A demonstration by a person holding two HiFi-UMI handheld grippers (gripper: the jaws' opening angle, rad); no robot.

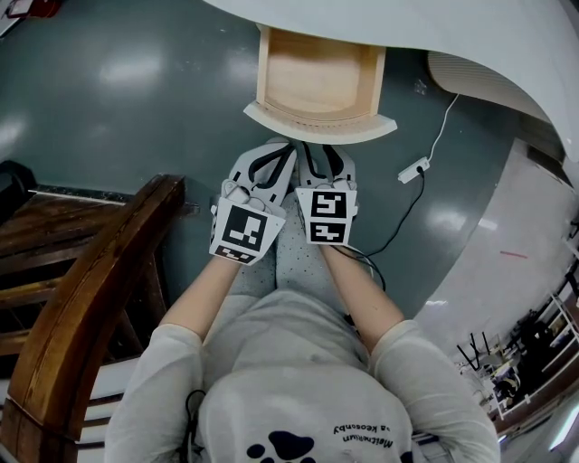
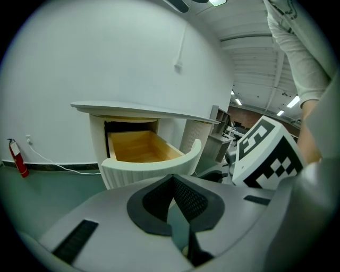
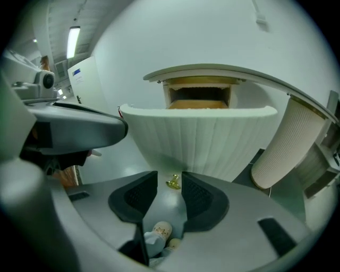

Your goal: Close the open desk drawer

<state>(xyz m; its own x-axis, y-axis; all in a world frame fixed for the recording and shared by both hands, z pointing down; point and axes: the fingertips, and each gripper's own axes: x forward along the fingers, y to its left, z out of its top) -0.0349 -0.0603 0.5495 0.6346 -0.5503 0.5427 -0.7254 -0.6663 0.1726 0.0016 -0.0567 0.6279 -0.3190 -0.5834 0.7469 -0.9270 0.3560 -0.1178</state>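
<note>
Nearest, the person's bare forearms reach out of pale grey sleeves to the two tools held side by side. The left gripper [image 2: 172, 178], a grey two-jaw tool with a black-and-white marker cube, has its dark ribbed pads meeting at the tips with nothing between them. Just beside it, the matching right gripper [image 3: 170, 179] has its jaws standing wide. A small brass knob [image 3: 172, 182] shows in the gap between their tips, and neither pad touches it. Through that same gap, lower down, the person's pale-socked feet [image 3: 158, 232] stand on the grey-green floor [image 1: 136, 99]. To the left curves a dark brown wooden chair arm [image 1: 99, 289]. Straight ahead of both grippers, and apart from them, is the pale wooden drawer with a curved, ribbed white front [image 1: 317, 77]. It stands pulled well out from under the rounded white desk top [image 1: 434, 27], its bare inside showing, with the knob low on the middle of its front. To the right a white power strip [image 1: 413, 169] lies on the floor with its cable. Farthest off, a red fire extinguisher [image 2: 17, 158] stands against the white wall.
</note>
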